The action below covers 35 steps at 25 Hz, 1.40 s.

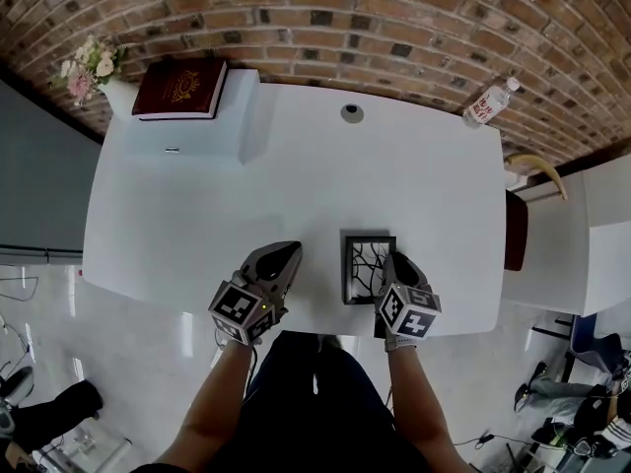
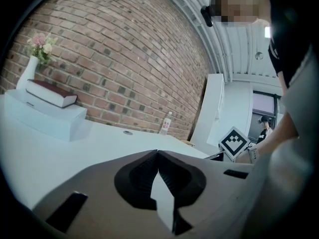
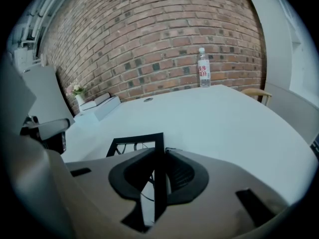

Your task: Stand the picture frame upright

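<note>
A black picture frame (image 1: 369, 269) with a branch drawing lies flat on the white table (image 1: 296, 185), near its front edge. My right gripper (image 1: 397, 261) sits at the frame's right side. In the right gripper view the frame's (image 3: 135, 138) right edge runs between the jaws of the right gripper (image 3: 158, 151), which press on it. My left gripper (image 1: 286, 254) rests to the left of the frame, apart from it. In its own view the left gripper (image 2: 158, 152) is shut with nothing between its jaws.
A dark red book (image 1: 180, 89) lies on a white box (image 1: 212, 131) at the back left, beside a vase of flowers (image 1: 89, 67). A water bottle (image 1: 490, 101) stands at the back right. A round cable port (image 1: 352, 113) is set in the tabletop, and a brick wall runs behind it.
</note>
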Each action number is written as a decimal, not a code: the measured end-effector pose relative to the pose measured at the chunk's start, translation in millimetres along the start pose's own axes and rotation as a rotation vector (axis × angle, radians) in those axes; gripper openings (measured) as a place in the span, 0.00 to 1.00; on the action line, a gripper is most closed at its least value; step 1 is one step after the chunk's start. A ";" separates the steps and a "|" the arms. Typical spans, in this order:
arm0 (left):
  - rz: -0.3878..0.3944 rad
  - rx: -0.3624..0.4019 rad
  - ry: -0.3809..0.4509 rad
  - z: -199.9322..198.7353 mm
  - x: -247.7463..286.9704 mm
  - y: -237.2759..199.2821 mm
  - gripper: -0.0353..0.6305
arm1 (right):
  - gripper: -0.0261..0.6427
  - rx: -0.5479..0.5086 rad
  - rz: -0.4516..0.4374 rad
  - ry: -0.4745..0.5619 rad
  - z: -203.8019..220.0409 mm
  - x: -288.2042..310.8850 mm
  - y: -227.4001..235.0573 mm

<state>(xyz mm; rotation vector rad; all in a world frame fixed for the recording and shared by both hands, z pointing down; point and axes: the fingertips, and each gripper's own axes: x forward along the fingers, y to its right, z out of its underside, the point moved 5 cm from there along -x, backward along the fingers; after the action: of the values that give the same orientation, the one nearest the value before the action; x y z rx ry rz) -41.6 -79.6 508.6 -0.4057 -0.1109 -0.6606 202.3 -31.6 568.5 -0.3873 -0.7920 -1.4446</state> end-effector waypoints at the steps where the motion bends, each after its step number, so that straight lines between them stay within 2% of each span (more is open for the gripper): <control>1: 0.013 -0.021 -0.020 3.9 3.3 1.1 0.06 | 0.14 0.003 -0.013 0.015 -2.8 -1.3 -2.2; 2: 0.034 -0.044 -0.042 7.8 7.3 3.4 0.06 | 0.14 0.004 -0.027 0.031 -6.3 -2.8 -4.8; 3: 0.060 -0.067 -0.065 11.6 11.8 6.5 0.14 | 0.14 0.004 -0.042 0.049 -10.5 -4.5 -7.9; 4: 0.085 -0.086 -0.088 15.3 16.3 10.0 0.28 | 0.14 0.004 -0.057 0.066 -14.7 -6.3 -11.3; 5: 0.104 -0.100 -0.109 18.3 20.3 13.6 0.30 | 0.14 0.003 -0.074 0.084 -18.7 -8.1 -15.1; 10: 0.135 -0.150 -0.163 27.6 32.5 21.9 0.31 | 0.14 -0.010 -0.156 0.159 -31.1 -14.2 -33.3; 13: 0.143 -0.195 -0.209 35.1 38.6 20.9 0.37 | 0.13 -0.025 -0.205 0.192 -34.1 -16.4 -42.1; 16: 0.148 -0.197 -0.213 38.8 47.1 15.9 0.38 | 0.13 -0.045 -0.243 0.196 -32.0 -16.0 -50.9; 17: 0.148 -0.183 -0.207 38.1 49.3 14.9 0.35 | 0.13 -0.047 -0.252 0.193 -30.4 -15.2 -53.3; 19: 0.155 -0.155 -0.188 33.9 51.0 14.2 0.25 | 0.13 -0.040 -0.263 0.190 -27.4 -14.0 -56.1; 23: 0.204 -0.178 -0.129 23.5 49.8 11.4 0.22 | 0.14 -0.022 -0.324 0.198 -29.5 -12.8 -55.9; 25: 0.224 -0.180 -0.110 20.0 48.3 9.8 0.20 | 0.18 0.000 -0.381 0.178 -30.1 -10.5 -54.4; 28: 0.243 -0.149 -0.099 15.5 44.7 6.8 0.20 | 0.29 0.030 -0.488 0.114 -31.5 -4.5 -53.3; 32: 0.266 -0.112 -0.099 10.9 39.9 0.6 0.19 | 0.29 -0.003 -0.689 0.022 -32.4 -0.4 -65.7; 35: 0.281 -0.080 -0.102 6.9 36.9 -1.7 0.19 | 0.25 -0.075 -0.747 0.004 -32.9 -0.6 -76.8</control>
<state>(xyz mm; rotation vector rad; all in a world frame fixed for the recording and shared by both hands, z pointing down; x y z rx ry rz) -13.4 -99.3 523.8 -0.5210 -0.1216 -0.3686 136.2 -63.0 528.2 -0.1396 -0.9301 -2.1716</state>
